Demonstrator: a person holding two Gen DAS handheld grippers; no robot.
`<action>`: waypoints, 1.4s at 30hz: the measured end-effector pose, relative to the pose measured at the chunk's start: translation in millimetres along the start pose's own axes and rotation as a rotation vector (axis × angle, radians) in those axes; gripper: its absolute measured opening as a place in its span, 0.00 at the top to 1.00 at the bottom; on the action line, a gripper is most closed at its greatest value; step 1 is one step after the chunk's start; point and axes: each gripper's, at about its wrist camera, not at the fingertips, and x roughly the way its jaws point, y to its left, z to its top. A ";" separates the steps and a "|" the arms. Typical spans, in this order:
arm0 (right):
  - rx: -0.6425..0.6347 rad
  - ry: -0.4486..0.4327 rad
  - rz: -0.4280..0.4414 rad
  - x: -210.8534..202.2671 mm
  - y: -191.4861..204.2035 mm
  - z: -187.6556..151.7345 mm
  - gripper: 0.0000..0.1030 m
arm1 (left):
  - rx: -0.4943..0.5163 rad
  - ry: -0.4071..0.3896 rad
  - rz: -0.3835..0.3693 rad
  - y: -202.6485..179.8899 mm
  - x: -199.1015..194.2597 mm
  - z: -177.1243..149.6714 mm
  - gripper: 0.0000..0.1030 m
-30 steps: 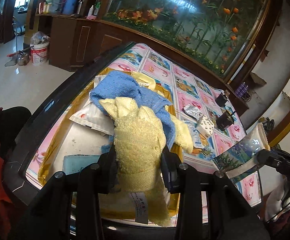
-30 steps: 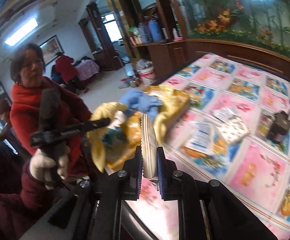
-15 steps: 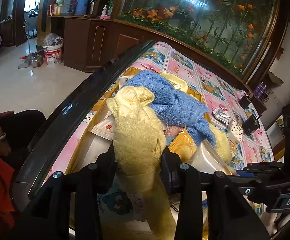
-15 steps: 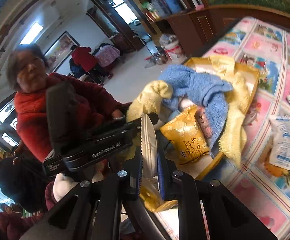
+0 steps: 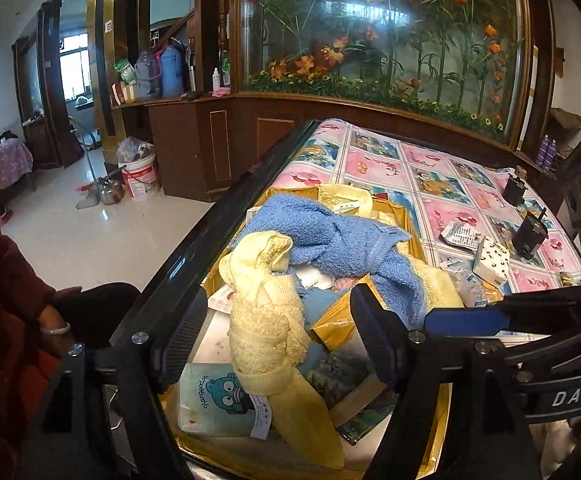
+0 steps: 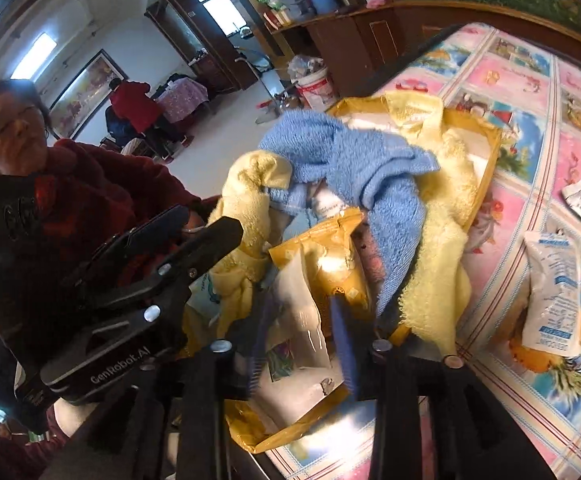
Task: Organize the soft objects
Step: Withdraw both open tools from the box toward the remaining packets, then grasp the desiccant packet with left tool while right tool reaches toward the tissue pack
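A wood-panelled room with a big planted glass tank (image 5: 382, 28) runs along the far side of the worktop (image 5: 430, 176), which wears a pink and blue picture cloth. At six o'clock on it sits a gold tray (image 6: 486, 160) heaped with soft goods.

The left wrist view shows the left claw (image 5: 278, 340) spread wide, its jaws standing clear on either side of the yellow towel (image 5: 262, 332), which rises twisted between them – the blue towel (image 5: 330, 236) is draped across the pile behind it. Only this view shows the white pouch with a blue cartoon bear (image 5: 214, 400) at seven o'clock, printed with a name I cannot read with certainty, and the two small dark bottles (image 5: 530, 232) at two o'clock.

The right wrist view shows the right claw (image 6: 302, 344), also spread, with a clear plastic packet (image 6: 302, 320) lying loose between its jaws and a gold foil pouch (image 6: 330, 264) just beyond. Only here appear the seated woman in red (image 6: 70, 196) at nine o'clock and the other gripper's body lettered "GenRobot.AI". White sachets (image 6: 554, 292) lie on the cloth at three o'clock.

The right gripper crosses the left view at four o'clock, lettered "DAS".
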 end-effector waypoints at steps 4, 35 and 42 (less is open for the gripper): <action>-0.037 -0.067 -0.032 -26.1 4.2 -2.2 0.49 | 0.012 0.001 0.006 -4.6 -5.7 1.6 0.28; 0.314 -0.378 -0.323 -197.9 -153.6 -98.4 0.29 | 0.069 0.024 -0.152 -71.1 -30.2 -0.3 0.28; 0.330 -0.322 -0.348 -180.9 -174.7 -88.4 0.29 | 0.127 0.031 -0.233 -98.7 -31.8 -6.2 0.28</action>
